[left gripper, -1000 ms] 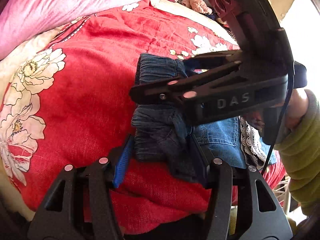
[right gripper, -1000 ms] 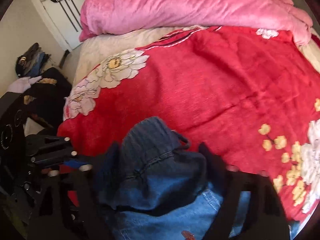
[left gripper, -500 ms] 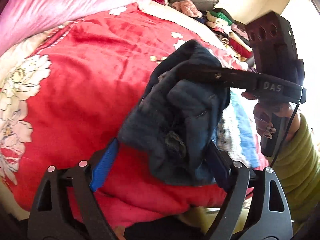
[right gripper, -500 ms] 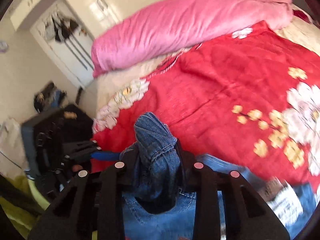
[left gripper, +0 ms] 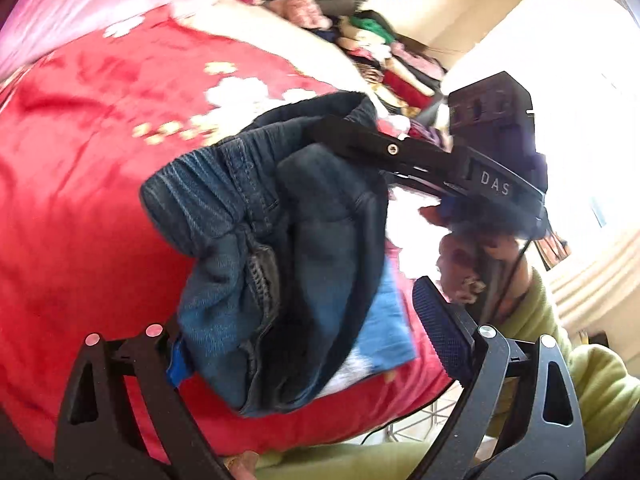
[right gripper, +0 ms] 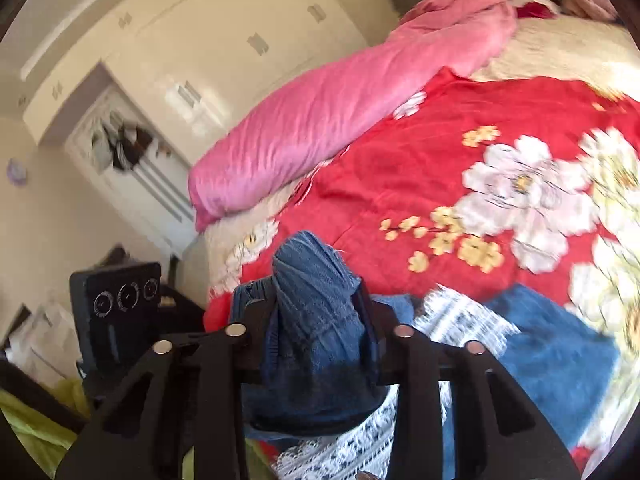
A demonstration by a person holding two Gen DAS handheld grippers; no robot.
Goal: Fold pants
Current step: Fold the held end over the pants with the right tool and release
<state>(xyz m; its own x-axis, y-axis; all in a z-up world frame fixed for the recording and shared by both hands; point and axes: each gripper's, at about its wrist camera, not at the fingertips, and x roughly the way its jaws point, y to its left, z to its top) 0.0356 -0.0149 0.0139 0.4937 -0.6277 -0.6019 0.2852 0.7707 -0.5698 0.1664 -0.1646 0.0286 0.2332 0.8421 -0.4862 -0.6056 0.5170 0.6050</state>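
Note:
The pants are dark blue denim with an elastic waistband [left gripper: 200, 196]. The right gripper [right gripper: 316, 312] is shut on a bunched fold of the denim [right gripper: 312, 276] and holds it lifted above the red floral bedspread [right gripper: 400, 168]. In the left wrist view the right gripper [left gripper: 332, 128] clamps the top of the hanging bundle [left gripper: 288, 280]. My left gripper [left gripper: 296, 344] is open, its fingers either side of the bundle's lower part, the left pad [left gripper: 176, 360] touching the cloth. The lighter blue leg with white lace trim [right gripper: 552, 352] lies on the bed.
A rolled pink duvet [right gripper: 340, 120] lies along the far side of the bed. A pile of clothes [left gripper: 384, 52] sits beyond the bed's head end. A white wardrobe [right gripper: 200, 52] and door stand behind. The person's green sleeve [left gripper: 580, 380] is at right.
The right gripper has lifted the waistband end of the pants off the bedspread and swung right. The left gripper stays open around the bundle and has followed it rightward.

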